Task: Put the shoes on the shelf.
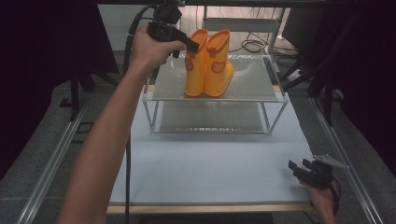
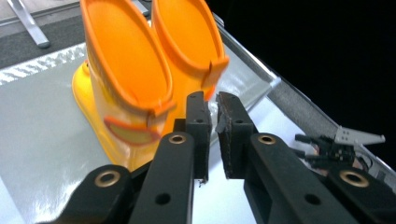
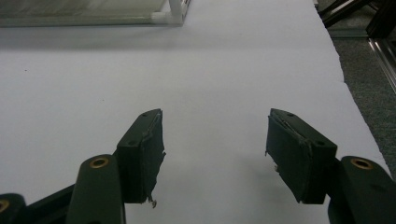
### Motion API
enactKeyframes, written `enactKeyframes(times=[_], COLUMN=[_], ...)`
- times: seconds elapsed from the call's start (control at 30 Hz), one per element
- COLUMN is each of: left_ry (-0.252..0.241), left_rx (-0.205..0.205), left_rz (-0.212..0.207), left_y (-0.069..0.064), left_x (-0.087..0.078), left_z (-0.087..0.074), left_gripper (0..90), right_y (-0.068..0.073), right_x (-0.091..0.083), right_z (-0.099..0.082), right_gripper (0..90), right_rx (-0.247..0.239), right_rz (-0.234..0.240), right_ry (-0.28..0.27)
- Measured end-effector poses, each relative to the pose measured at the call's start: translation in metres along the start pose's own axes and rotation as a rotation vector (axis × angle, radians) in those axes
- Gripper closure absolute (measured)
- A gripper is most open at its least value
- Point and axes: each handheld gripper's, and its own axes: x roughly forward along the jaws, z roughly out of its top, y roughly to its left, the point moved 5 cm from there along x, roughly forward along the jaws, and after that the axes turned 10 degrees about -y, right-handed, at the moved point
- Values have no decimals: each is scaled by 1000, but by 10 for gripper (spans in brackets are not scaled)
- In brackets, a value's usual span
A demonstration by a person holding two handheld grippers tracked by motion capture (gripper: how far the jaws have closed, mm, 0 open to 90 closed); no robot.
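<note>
A pair of orange rubber boots [image 1: 208, 65] stands upright, side by side, on the top shelf of a small metal rack [image 1: 215, 99]. My left gripper [image 1: 192, 45] hovers at the rim of the left boot [image 2: 121, 70], level with the boot tops. Its jaws are nearly together with a thin slit between the pads [image 2: 198, 116] and nothing in it. The right boot [image 2: 187, 37] stands just behind them. My right gripper [image 1: 295, 167] rests low at the table's front right corner, open and empty [image 3: 215, 126], pointing across the white sheet.
The rack has a lower shelf [image 1: 210, 122] under the top one. A white sheet [image 1: 210, 163] covers the table in front of it. Metal rails [image 1: 56, 154] run along both sides. Cables lie on the floor behind the rack.
</note>
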Motion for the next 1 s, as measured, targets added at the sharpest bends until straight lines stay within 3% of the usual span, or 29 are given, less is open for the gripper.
enactKeyframes(times=[0.33,0.7,1.0], left_ry=[13,25,60], left_rx=[19,-17,-55], left_rz=[-16,-6,23], left_y=[7,29,48], left_x=[-5,3,21], left_z=[-35,-68,-91], left_gripper=[851,854,855], right_y=[5,5,5], right_x=[1,2,1], right_z=[0,-1,-1], right_gripper=[363,364,364], right_rx=[-9,-16,-11], right_rz=[7,6,6], right_ry=[3,10,13])
